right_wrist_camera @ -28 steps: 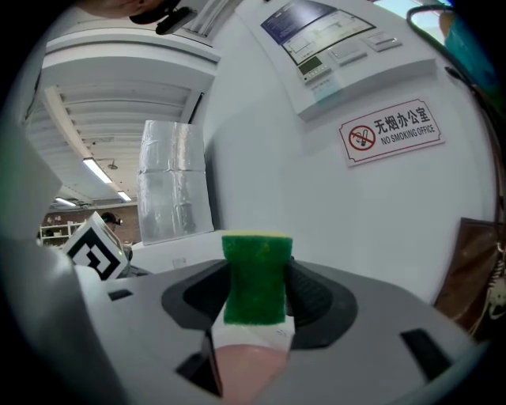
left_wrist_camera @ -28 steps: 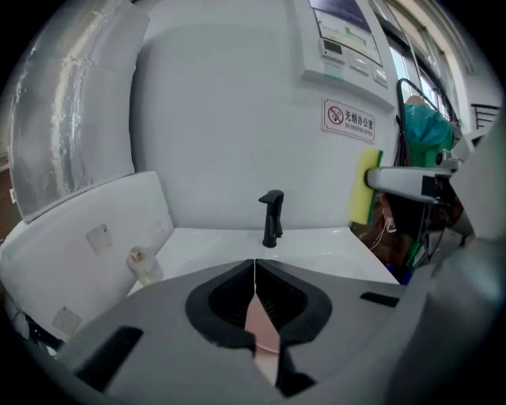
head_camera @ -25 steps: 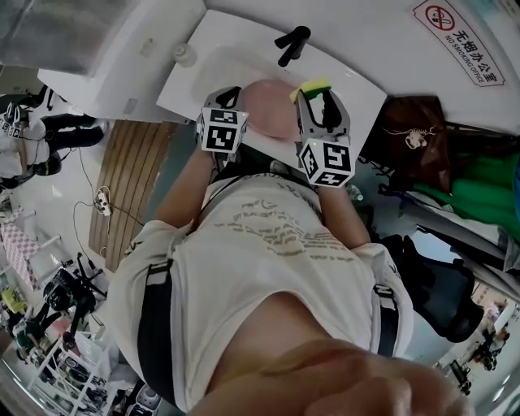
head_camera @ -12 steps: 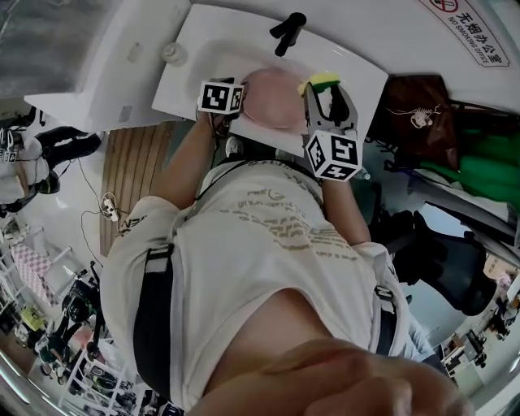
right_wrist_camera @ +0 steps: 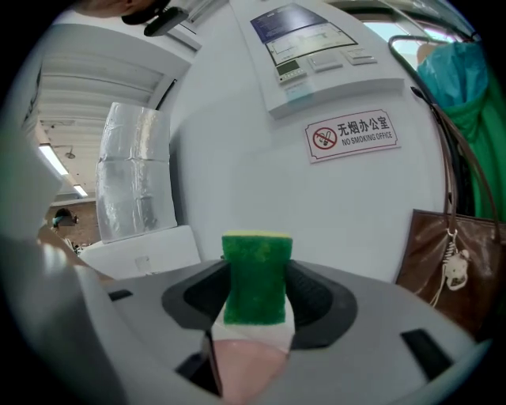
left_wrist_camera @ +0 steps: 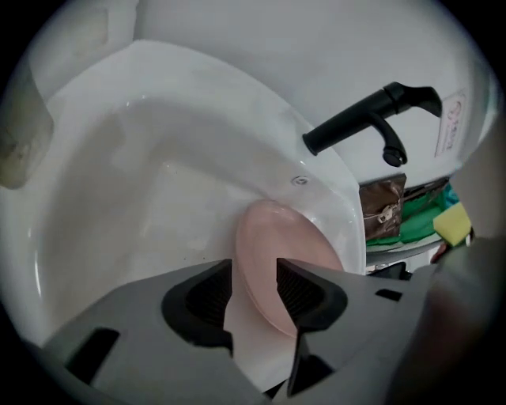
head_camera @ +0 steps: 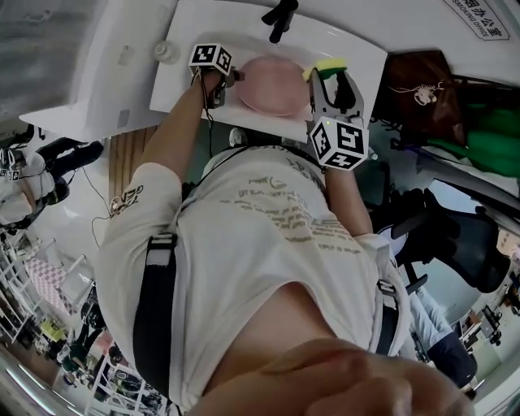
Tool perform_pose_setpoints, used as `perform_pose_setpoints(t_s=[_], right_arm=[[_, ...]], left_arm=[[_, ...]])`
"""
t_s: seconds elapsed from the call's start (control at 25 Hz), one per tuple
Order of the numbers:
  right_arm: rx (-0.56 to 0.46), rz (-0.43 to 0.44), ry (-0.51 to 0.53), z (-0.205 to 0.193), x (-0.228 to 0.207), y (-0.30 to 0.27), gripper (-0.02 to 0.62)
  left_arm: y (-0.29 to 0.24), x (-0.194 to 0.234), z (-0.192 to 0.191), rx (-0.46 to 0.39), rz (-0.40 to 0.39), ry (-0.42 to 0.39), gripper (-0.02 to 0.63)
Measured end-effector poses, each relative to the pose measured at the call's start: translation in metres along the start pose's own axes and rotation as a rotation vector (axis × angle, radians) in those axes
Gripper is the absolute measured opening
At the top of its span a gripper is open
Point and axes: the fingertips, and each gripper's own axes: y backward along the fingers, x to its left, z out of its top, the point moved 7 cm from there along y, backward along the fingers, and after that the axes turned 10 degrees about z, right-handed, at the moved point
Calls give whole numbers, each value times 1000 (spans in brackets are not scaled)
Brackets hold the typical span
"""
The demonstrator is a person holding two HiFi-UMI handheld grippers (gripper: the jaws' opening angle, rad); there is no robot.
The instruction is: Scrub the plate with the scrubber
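Observation:
A pink plate [head_camera: 276,85] lies tilted in the white sink [head_camera: 357,49], leaning on the basin wall [left_wrist_camera: 158,158]. My left gripper [head_camera: 223,85] reaches down at the plate's left edge. In the left gripper view its jaws [left_wrist_camera: 254,277] have just been opening and stand apart, with the plate's rim [left_wrist_camera: 285,245] between them but not pressed. My right gripper [head_camera: 329,73] hovers over the plate's right edge, shut on the green and yellow scrubber [head_camera: 325,67], whose green face [right_wrist_camera: 256,277] sticks up between the pads.
A black faucet [head_camera: 280,18] stands behind the basin, over the plate [left_wrist_camera: 364,119]. A small round object [head_camera: 166,51] sits on the sink's left rim. A brown bag [head_camera: 422,89] hangs to the right, under a no-smoking sign [right_wrist_camera: 352,133].
My left gripper has dipped down into the sink with the plate and its jaws have opened off the rim. The plate now rests in the basin. The right gripper has barely shifted.

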Motion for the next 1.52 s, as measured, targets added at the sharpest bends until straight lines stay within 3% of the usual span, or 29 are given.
perform_pose_setpoints(t_s=[0.08, 0.32, 0.56, 0.88, 1.52], right_arm=[[1, -9, -1, 0, 0, 1, 227], [10, -34, 2, -3, -1, 7, 227], [6, -39, 5, -2, -2, 8, 227], [14, -23, 13, -3, 4, 6, 227], [25, 8, 11, -4, 9, 2, 227]], left_arm=[[-11, 7, -1, 56, -15, 40, 183], [-27, 13, -12, 190, -21, 49, 181], [-31, 4, -18, 225, -77, 129, 84], [-25, 10, -19, 168, -140, 310, 66], [13, 7, -29, 10, -268, 401, 64]])
